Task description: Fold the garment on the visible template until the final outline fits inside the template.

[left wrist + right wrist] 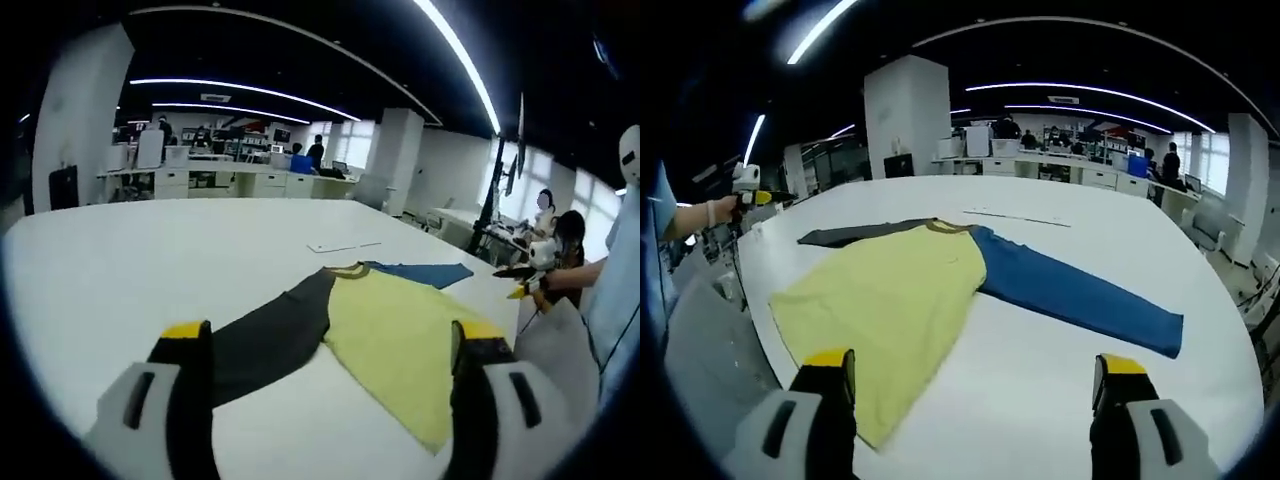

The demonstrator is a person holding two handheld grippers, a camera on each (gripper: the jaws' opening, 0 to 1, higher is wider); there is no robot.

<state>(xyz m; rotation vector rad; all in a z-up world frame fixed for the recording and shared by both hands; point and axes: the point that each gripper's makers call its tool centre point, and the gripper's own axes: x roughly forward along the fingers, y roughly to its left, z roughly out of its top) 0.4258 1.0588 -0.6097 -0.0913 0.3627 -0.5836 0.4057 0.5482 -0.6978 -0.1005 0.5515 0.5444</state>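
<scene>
A long-sleeved shirt lies spread flat on the white table (150, 260). Its body is yellow (400, 335), one sleeve dark grey (265, 340), the other blue (425, 272). In the right gripper view the yellow body (890, 295) is near me, the blue sleeve (1080, 295) runs right and the grey sleeve (855, 234) runs far left. A thin pale outline (1015, 216) lies on the table beyond the collar. My left gripper (330, 335) hovers open over the grey sleeve and yellow body. My right gripper (975, 365) stands open above the hem, holding nothing.
The white table (1110, 400) is large, with its edge close on the person's side. A person's sleeve (615, 300) stands at that edge. Desks, pillars and several people (300, 158) fill the far room. A monitor stand (495, 200) rises beyond the table.
</scene>
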